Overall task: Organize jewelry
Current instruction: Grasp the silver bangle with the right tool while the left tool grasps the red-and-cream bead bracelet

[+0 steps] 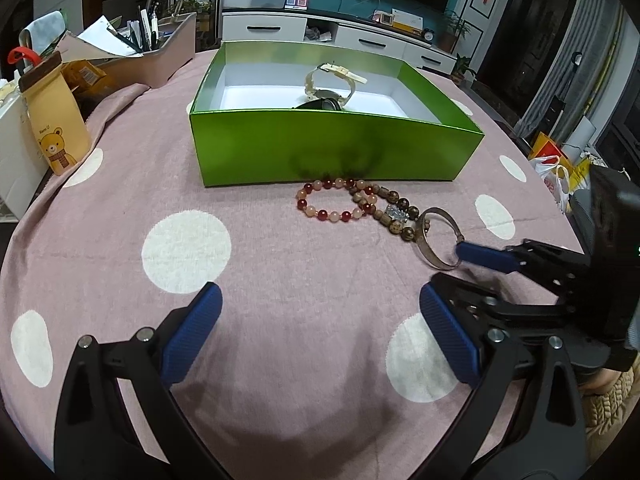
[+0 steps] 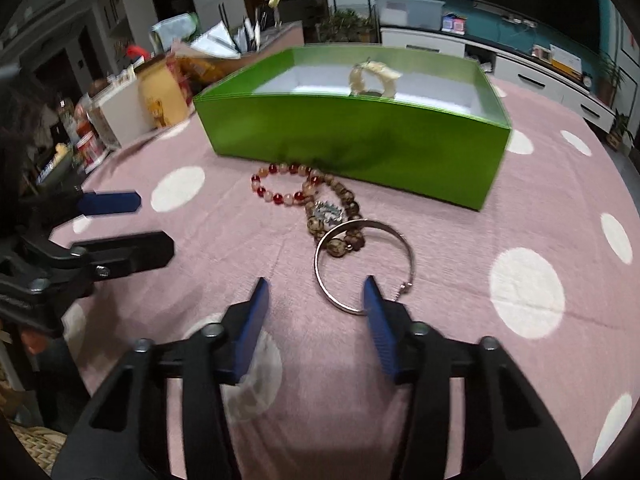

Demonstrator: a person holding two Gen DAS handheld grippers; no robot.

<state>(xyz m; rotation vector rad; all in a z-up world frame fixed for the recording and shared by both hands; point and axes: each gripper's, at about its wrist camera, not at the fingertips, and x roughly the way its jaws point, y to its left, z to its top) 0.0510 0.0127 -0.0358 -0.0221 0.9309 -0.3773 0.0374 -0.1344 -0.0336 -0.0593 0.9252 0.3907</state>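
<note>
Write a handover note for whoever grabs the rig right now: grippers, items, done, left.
Left hand-held gripper: open, empty, hovering over the tablecloth.
Right hand-held gripper: partly open at the silver bangle's near rim; one pad is at the rim, no grip yet.
Done: watch sits in the green box.
Left: bangle, red bead bracelet and brown bead bracelet, all lying in front of the box; the bangle rests on the brown beads.

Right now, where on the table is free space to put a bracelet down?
Free: the pink cloth left of the red bead bracelet, in front of the green box. Crowded: the right, where brown beads, metal bangle and right claw meet.
</note>
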